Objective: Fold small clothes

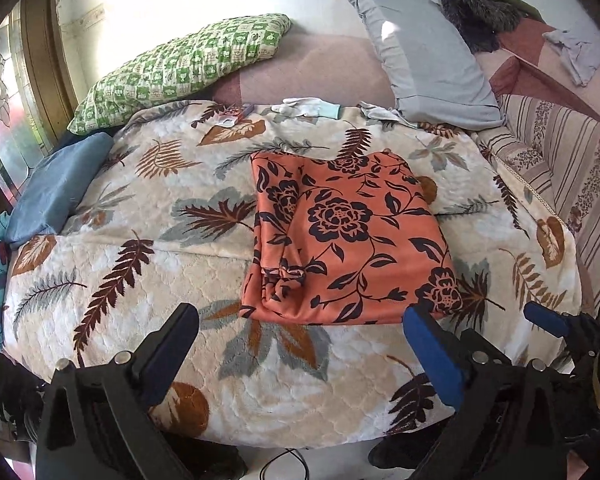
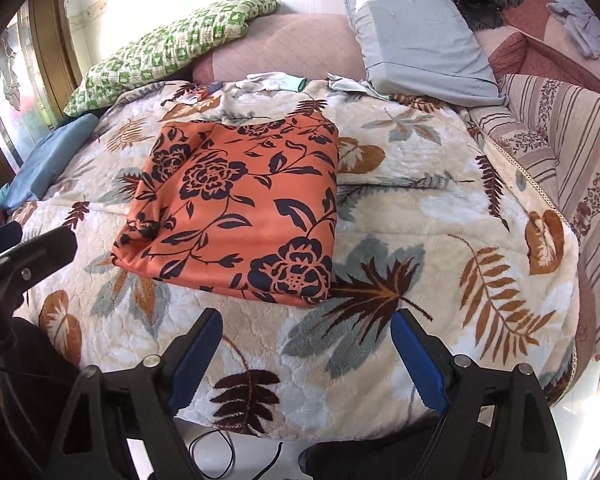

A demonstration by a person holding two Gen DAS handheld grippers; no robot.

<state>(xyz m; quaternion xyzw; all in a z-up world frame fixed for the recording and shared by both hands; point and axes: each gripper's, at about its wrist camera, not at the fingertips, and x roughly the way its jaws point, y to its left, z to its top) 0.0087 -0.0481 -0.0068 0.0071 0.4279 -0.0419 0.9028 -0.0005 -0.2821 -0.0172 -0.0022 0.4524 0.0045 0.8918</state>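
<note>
So the big leaf-print blanket (image 1: pixel 148 264) covers the whole bed, and the orange floral garment (image 1: pixel 348 240) sits in the middle of it, already folded into a chunky rectangle with a bunched edge along its left side. Looks to me like this fold is basically done and both tongs are off it. The left gripper (image 1: pixel 300 344) is wide open with nothing in it, hanging just in front of the garment's near edge, and the right gripper (image 2: pixel 306 344) is open and empty too, near the front right corner. Next move is probably either one more fold or shifting it aside and grabbing another piece, maybe from the blue clothes (image 1: pixel 56 188) at left.
</note>
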